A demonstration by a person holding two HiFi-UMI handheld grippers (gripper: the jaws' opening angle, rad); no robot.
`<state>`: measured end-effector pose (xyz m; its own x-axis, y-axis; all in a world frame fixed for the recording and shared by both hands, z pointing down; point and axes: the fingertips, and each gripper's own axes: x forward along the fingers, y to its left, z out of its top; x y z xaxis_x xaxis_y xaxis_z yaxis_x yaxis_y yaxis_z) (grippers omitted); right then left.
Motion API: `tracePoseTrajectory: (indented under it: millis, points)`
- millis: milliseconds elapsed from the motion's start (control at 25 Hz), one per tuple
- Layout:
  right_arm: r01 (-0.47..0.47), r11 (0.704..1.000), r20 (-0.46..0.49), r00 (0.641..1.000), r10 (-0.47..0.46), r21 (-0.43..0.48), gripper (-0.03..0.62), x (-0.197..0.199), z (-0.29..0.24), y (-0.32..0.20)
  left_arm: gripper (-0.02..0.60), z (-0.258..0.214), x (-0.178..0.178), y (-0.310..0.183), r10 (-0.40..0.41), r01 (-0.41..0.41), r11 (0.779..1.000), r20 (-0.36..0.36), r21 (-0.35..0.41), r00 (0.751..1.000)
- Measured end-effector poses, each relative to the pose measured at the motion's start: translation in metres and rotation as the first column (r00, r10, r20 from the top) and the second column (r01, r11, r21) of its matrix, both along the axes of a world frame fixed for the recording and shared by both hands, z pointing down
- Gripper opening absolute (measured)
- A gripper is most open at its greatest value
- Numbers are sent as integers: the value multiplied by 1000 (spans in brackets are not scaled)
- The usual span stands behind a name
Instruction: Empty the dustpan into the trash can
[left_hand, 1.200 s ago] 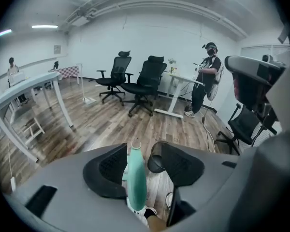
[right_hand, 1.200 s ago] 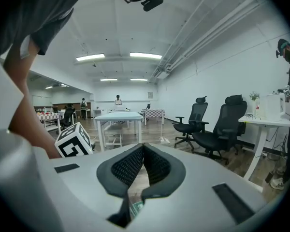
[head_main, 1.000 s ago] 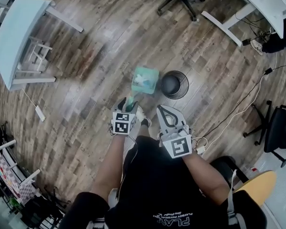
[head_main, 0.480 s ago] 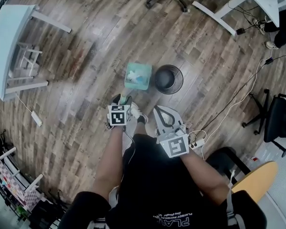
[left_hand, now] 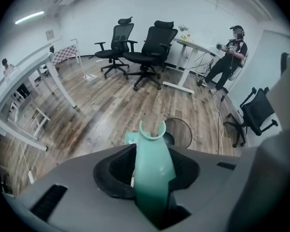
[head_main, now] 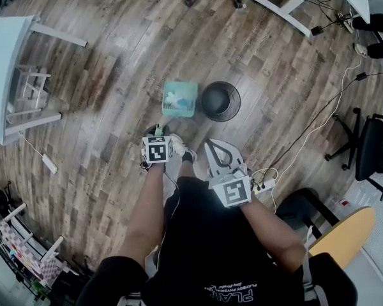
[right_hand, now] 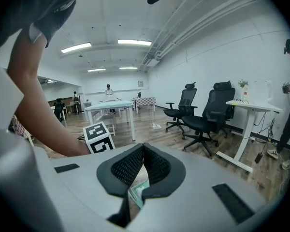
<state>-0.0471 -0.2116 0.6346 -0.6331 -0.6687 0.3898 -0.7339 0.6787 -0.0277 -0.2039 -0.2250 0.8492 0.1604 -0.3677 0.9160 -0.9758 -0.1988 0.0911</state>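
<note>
Jaws of left gripper, just closing, pinch dustpan handle; right gripper pressed together.

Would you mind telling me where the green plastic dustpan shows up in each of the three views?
Head view: green plastic dustpan, just above centre.
Left gripper view: its handle, bottom centre.
Right gripper view: a green sliver low at centre, probably it.
Shared landmark: black mesh trash can, right of it in head and left gripper views; not in the right one.
</note>
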Motion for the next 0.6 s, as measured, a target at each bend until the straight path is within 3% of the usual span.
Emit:
tracePoseTrajectory:
  millis: [360, 600]
  points:
    - [-37, 999, 9, 999, 37, -5, 23, 15, 0, 1, 138, 3, 8, 10, 6, -13, 997, -85, -76, 996]
    - [-37, 999, 0, 999, 37, 18, 23, 28, -5, 4, 99, 3, 2, 10, 58, -57, 998, 47, -17, 997]
